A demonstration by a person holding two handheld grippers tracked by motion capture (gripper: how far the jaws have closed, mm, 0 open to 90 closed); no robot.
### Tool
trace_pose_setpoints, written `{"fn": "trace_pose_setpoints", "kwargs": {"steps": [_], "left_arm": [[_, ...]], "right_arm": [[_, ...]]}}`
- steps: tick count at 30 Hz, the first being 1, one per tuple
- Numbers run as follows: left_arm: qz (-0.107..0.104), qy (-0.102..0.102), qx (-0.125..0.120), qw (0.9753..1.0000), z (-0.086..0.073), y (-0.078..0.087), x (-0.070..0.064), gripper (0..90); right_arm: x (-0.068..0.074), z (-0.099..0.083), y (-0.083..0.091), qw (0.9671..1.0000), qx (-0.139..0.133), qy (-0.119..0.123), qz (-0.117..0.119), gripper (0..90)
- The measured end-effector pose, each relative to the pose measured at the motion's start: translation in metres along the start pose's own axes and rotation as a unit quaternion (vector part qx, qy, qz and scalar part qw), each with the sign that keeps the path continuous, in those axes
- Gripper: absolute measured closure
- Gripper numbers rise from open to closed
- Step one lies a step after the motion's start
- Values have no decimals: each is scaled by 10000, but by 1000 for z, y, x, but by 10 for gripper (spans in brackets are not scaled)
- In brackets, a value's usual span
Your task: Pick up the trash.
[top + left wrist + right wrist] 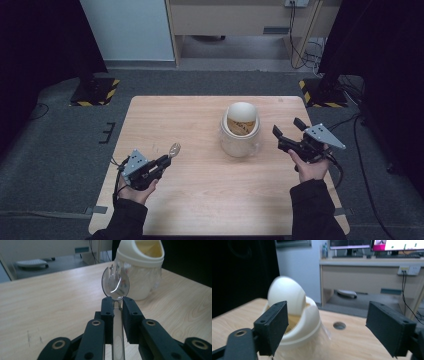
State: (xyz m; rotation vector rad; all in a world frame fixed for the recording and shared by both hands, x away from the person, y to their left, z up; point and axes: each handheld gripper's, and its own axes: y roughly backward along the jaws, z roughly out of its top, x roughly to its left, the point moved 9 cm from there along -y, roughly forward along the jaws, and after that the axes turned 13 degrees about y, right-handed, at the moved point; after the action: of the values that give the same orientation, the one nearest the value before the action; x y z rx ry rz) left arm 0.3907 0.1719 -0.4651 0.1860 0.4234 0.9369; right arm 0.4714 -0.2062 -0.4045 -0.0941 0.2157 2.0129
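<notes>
Grey carpet runs all round a light wooden table (210, 200), with black curtains hanging on both sides and, at the back, a pale wall panel and a wooden desk with cables dangling beneath it. Two black stand bases edged in yellow-and-black tape (95, 92) sit on the floor off the far corners.

At the left, a hand in a dark sleeve holds the left gripper (162, 161) low over the table's near-left part, its jaws clamped on the handle of a clear plastic spork (174, 148). In the left gripper view the spork (115, 284) stands up between the closed fingertips (108, 306), bowl and short tines towards the container; its lower handle is cut off by the frame edge.

Near the table's middle, towards the far side, stands a translucent container with a cream swing-top lid (240, 129). Its contents are hard to make out through the cloudy wall, and the flap looks blurred in the right gripper view.

At the right, the right gripper (288, 129) is held just beside the container, apart from it, jaws spread wide and empty. A small round hole (339, 325) marks the tabletop beyond it
</notes>
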Motion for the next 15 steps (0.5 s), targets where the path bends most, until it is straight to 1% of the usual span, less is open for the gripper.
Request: {"fn": "trace_pose_setpoints", "kwargs": {"steps": [1, 2, 4, 5, 6, 7, 8, 9, 10, 12, 15], "left_arm": [[-12, -50, -53, 10000, 3, 0, -2, 794], [-24, -92, -101, 9999, 6, 0, -4, 794], [-65, -128, -182, 9997, 11, -1, -8, 795], [-80, -143, -222, 9996, 13, -2, -10, 794], [-100, -155, -261, 9995, 16, -4, -12, 794], [-152, -200, -309, 9992, 21, -8, -17, 794], [-152, -200, -309, 9992, 21, -8, -17, 795], [-183, -226, -362, 9989, 24, -10, -21, 795], [-222, -244, -395, 9987, 27, -12, -25, 795], [-302, -331, -466, 9979, 31, -16, -33, 795], [-420, -429, -568, 9966, 37, -20, -46, 795]], "right_arm": [[1, 2, 0, 10000, 0, 15, 46, 190], [4, 8, 2, 9999, -92, 21, 126, 217], [6, 11, 2, 9998, -130, 0, 164, 220], [7, 14, 3, 9997, -160, -8, 193, 239], [12, 20, 4, 9990, -226, -113, 359, 254], [14, 23, 5, 9986, -319, -193, 370, 258], [14, 23, 5, 9986, -319, -193, 370, 258], [16, 26, 6, 9981, -357, -263, 417, 265], [18, 28, 6, 9979, -342, -279, 467, 265], [21, 33, 8, 9980, -328, -226, 497, 266], [25, 41, 10, 9971, -376, -314, 581, 270]]}}
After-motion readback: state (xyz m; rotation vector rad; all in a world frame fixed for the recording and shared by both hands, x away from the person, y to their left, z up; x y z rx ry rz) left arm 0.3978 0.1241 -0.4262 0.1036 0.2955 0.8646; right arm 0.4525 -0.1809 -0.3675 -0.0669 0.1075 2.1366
